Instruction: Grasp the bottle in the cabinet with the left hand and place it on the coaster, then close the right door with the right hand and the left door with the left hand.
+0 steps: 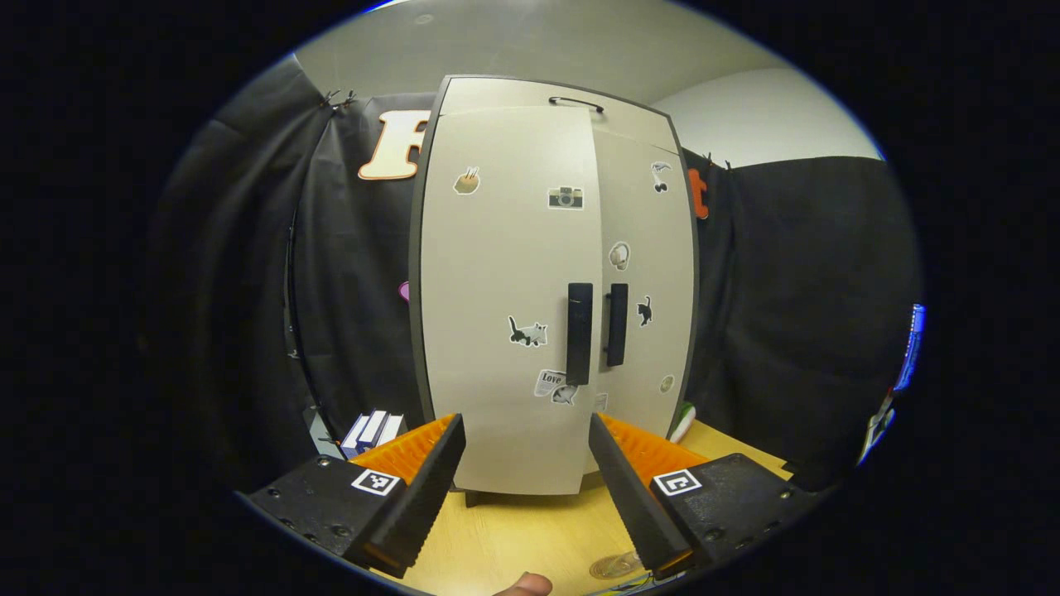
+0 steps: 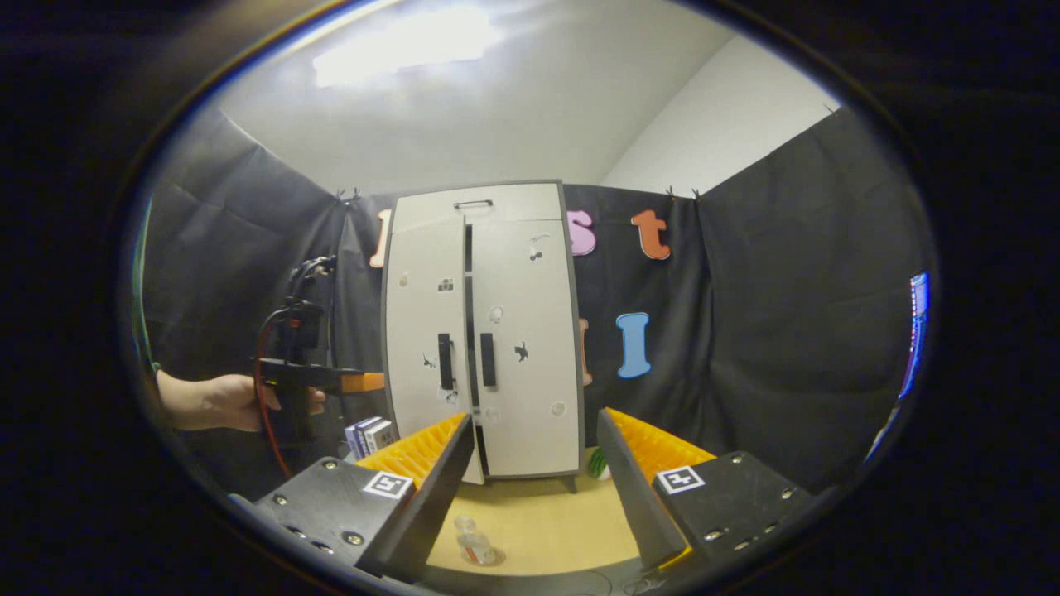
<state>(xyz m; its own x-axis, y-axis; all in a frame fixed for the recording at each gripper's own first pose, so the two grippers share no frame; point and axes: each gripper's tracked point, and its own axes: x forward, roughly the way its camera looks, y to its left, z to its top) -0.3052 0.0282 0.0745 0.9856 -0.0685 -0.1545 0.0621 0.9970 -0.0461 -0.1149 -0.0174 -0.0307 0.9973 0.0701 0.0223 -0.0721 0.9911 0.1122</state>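
The beige cabinet stands on the wooden table. Its right door lies flush. Its left door stands slightly ajar, its edge forward of the right door's, and in the right gripper view a dark gap runs between the doors. My left gripper is open just in front of the left door, below its black handle; a hand holds this left gripper to the left of the cabinet. A small clear bottle stands upright on a round coaster near the table's front. My right gripper is open and farther back.
Blue-and-white boxes sit left of the cabinet's foot, and a green-and-white object sits at its right. A round clear shape lies by the front edge, partly behind a finger. A fingertip shows at the bottom.
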